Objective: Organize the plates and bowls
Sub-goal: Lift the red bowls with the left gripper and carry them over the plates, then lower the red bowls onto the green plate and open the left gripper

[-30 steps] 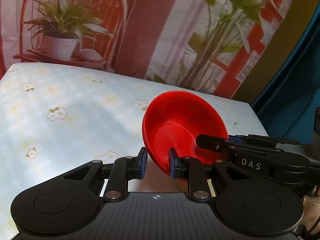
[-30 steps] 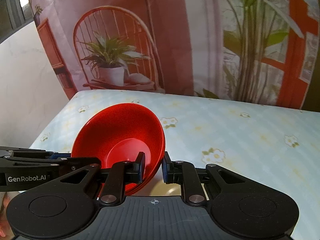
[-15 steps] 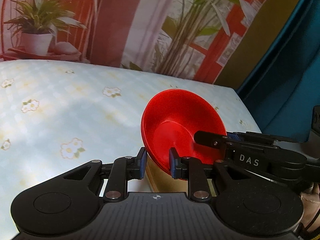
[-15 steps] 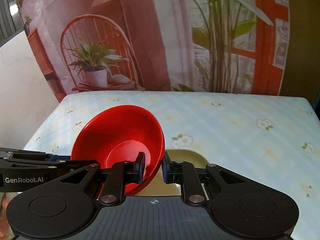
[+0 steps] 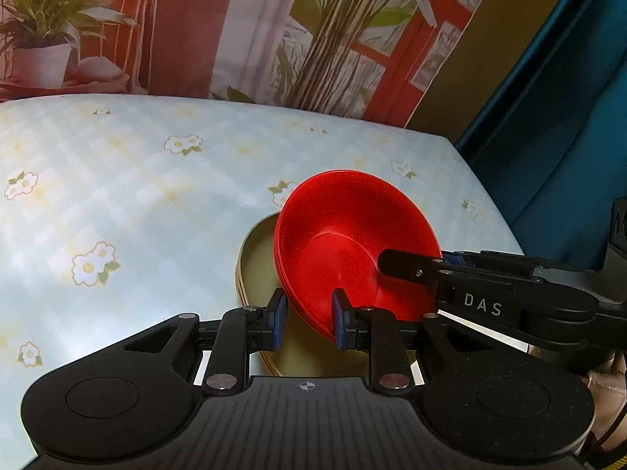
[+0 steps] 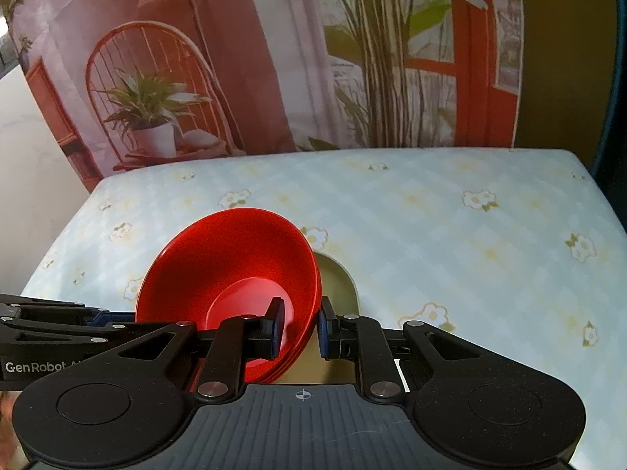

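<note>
Both grippers clamp opposite rims of the red bowls [image 5: 352, 250]: left gripper [image 5: 307, 319] on the near-left rim, right gripper [image 6: 299, 329] opposite. The stack hangs tilted just above the olive plate [image 5: 254, 270] on the flowered table [image 5: 137, 180].

My left gripper [image 5: 307, 323] was matte black with ribbed base plate, silver screws and blue pads [image 5: 279, 323]. My right gripper [image 6: 299, 327] matched it; seen from the left wrist, its arm bore white "DAS" lettering. "GenRobot" marked the left arm.
</note>
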